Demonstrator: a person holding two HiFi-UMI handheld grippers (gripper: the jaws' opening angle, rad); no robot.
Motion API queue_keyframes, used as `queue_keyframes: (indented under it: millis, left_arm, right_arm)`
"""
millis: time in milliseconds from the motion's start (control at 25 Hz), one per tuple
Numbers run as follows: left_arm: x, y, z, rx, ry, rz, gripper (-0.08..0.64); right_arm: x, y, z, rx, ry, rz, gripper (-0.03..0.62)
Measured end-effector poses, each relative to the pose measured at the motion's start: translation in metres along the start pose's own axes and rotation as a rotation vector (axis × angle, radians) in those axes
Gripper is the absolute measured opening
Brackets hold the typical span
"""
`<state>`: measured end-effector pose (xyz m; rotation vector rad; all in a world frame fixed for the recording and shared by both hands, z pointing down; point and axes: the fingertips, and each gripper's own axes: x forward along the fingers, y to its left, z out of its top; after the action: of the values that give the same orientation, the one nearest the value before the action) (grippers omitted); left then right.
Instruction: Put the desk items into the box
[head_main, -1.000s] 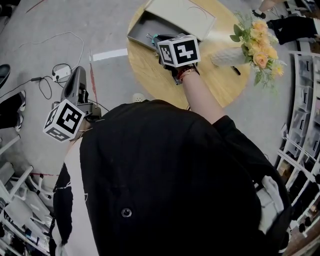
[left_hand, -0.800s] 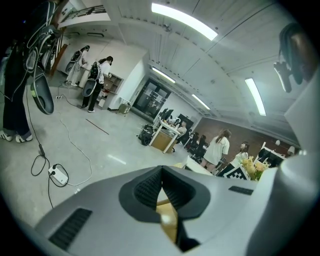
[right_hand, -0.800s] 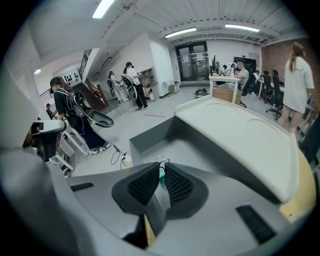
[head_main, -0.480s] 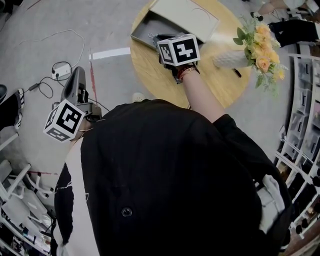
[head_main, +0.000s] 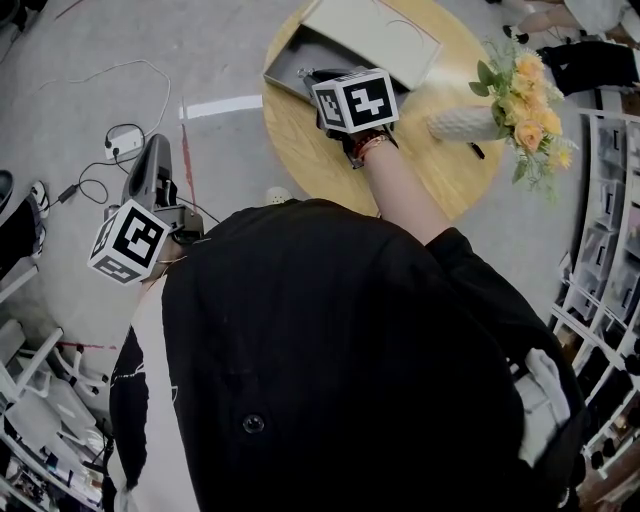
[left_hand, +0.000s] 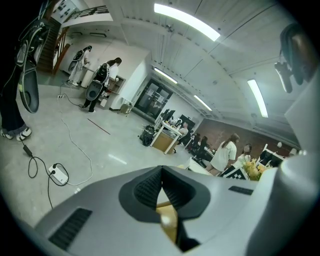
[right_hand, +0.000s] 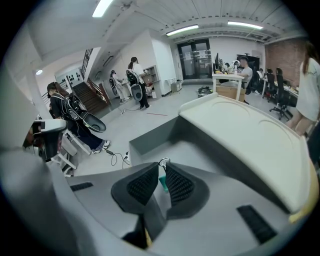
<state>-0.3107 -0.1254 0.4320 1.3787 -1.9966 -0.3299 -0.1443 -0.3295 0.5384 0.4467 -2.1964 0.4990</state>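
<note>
one grey box (head_main: 288, 52) open on the round wooden table (head_main: 320, 165), cream lid (head_main: 375, 30) tipped back along its far side, grey floor of the box bare where visible. right gripper (right_hand: 161, 167) down over the left end of that box, jaws just now easing apart to a narrow gap, pads no longer clamping. between them a small teal item (right_hand: 163, 183), slim and flat, topped by a silver wire loop, closer to the right pad than the left; resting on the box bottom or hanging free, cannot tell. from above, just a glint of wire at the gripper's tip, inside the box wall. left gripper (left_hand: 162, 170) well off to the side over the room floor (head_main: 215, 55), tips pressed together, nothing between them. near the box on the table, a white vase (head_main: 460, 123) with orange and yellow flowers (head_main: 528, 110).
</note>
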Motion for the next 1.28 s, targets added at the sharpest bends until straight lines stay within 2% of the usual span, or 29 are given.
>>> queue_keyframes:
  millis: [720,1000,1280]
  left_arm:
    - [0.019,-0.004,-0.007,0.005,0.057,-0.022,0.011]
    - [0.018,-0.001,-0.004,0.011,0.047,-0.02,0.011]
    - [0.004,0.004,0.006,0.014,0.015,-0.021,0.011]
  right_arm:
    - [0.002,-0.001,0.001,0.03,-0.011,0.028,0.046]
    - [0.003,-0.002,0.002,0.037,-0.004,0.03,0.048]
    - [0.004,-0.002,0.003,0.022,0.005,-0.004,0.046]
